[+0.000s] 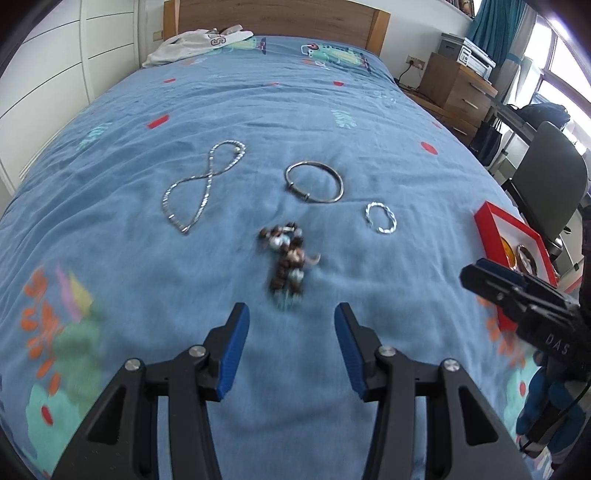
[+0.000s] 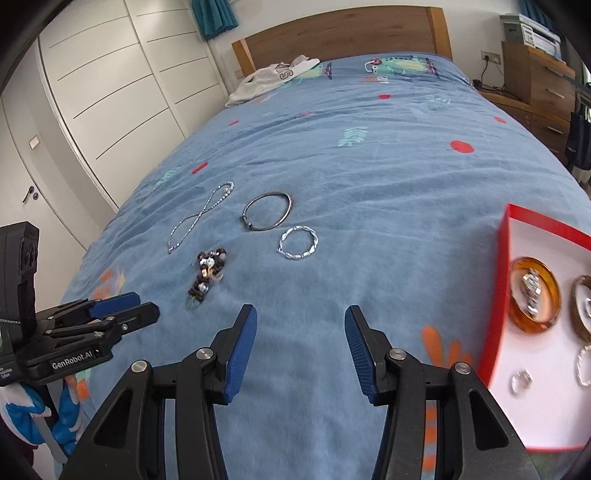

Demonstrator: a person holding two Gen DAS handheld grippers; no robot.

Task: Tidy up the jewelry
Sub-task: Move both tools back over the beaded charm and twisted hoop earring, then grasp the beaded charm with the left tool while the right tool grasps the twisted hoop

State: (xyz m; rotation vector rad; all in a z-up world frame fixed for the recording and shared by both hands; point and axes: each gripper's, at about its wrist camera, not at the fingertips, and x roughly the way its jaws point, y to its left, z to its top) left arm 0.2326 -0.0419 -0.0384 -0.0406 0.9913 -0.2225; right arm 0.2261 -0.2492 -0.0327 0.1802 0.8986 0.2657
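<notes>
A brown beaded bracelet (image 1: 286, 260) lies on the blue bedspread just ahead of my open, empty left gripper (image 1: 291, 314); it also shows in the right wrist view (image 2: 207, 273). Beyond it lie a silver chain necklace (image 1: 201, 184) (image 2: 201, 214), a plain silver bangle (image 1: 314, 181) (image 2: 266, 216) and a twisted silver bangle (image 1: 380, 218) (image 2: 297, 242). My right gripper (image 2: 300, 314) is open and empty over bare bedspread. A red-rimmed white box (image 2: 498, 280) (image 1: 491, 221) at the right holds an amber dish (image 2: 533, 293) with jewelry, and rings.
A white garment (image 2: 273, 77) lies near the wooden headboard (image 2: 343, 33). White wardrobe doors (image 2: 110, 92) stand on the left. A wooden dresser (image 1: 458, 92) and a black chair (image 1: 550, 184) stand right of the bed.
</notes>
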